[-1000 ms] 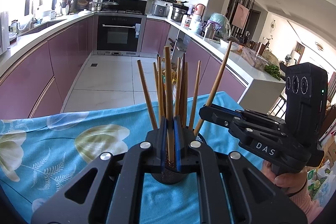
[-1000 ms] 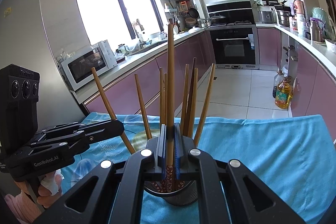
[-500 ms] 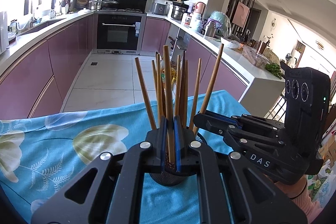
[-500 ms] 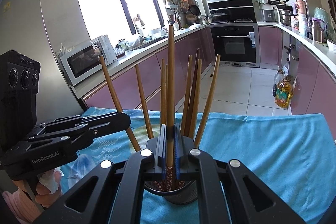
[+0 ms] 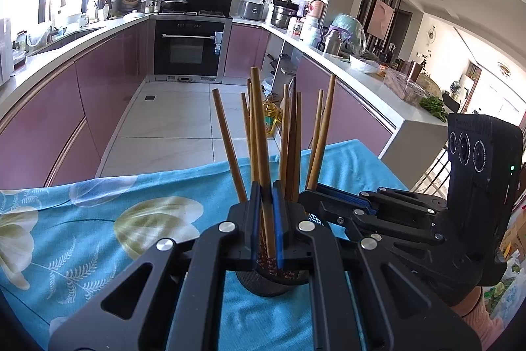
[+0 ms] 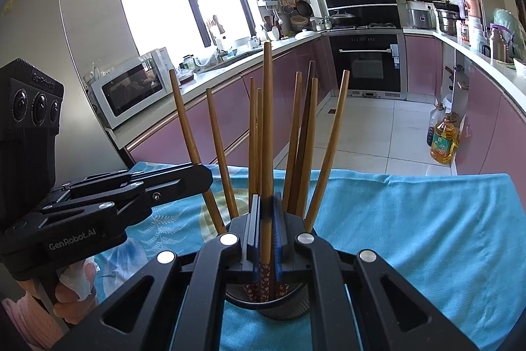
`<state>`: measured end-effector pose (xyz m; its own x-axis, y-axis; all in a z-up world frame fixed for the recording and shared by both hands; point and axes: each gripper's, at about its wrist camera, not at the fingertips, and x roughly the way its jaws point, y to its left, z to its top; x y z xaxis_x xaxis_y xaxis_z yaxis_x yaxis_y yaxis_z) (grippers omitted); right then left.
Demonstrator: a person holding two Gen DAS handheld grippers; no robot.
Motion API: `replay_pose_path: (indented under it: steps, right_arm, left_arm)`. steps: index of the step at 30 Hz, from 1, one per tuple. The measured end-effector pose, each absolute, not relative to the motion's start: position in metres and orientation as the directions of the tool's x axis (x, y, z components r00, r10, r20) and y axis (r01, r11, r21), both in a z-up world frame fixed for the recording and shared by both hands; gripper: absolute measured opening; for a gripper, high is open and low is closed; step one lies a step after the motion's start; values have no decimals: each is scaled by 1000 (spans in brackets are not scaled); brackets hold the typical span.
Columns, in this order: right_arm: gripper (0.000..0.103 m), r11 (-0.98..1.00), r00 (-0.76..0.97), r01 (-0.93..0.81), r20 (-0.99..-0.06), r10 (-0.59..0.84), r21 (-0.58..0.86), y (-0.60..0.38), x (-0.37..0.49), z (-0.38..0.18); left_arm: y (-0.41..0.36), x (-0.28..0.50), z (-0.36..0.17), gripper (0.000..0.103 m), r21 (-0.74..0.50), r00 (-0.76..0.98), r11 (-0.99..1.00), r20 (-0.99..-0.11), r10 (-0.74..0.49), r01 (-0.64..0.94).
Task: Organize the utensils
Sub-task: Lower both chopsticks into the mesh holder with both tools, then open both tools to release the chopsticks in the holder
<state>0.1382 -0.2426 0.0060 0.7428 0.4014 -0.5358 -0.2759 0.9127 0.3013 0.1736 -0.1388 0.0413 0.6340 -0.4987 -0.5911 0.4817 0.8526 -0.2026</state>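
Note:
A dark mesh holder point(image 5: 268, 280) point(image 6: 282, 306) stands on the blue floral cloth point(image 5: 98, 239) with several brown chopsticks upright in it. My left gripper point(image 5: 264, 219) is shut on one chopstick point(image 5: 259, 134) whose lower end is inside the holder. My right gripper point(image 6: 265, 232) is shut on another chopstick point(image 6: 267, 107), also with its lower end in the holder. Each gripper shows in the other's view, the right gripper in the left wrist view point(image 5: 315, 189), the left gripper in the right wrist view point(image 6: 203, 175). Both sit just above the holder's rim.
The cloth-covered table point(image 6: 427, 219) ends ahead at a tiled kitchen floor point(image 5: 171, 127). Purple cabinets line both sides, with an oven point(image 5: 189, 46) at the back. A microwave point(image 6: 131, 87) stands on the left counter. An oil bottle point(image 6: 443, 140) stands on the floor.
Both grippers have sunk a little, lowering their chopsticks deeper into the holder. The right gripper's chopstick leans less and stands closer to the bunch.

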Motion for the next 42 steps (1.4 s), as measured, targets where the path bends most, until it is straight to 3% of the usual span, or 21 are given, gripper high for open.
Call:
replay_pose_path:
  steps: [42]
  right_arm:
    - [8, 918, 743, -258, -546, 388, 302, -243, 146, 2]
  left_arm:
    - [-141, 209, -1, 11, -225, 577, 866, -667, -471, 447]
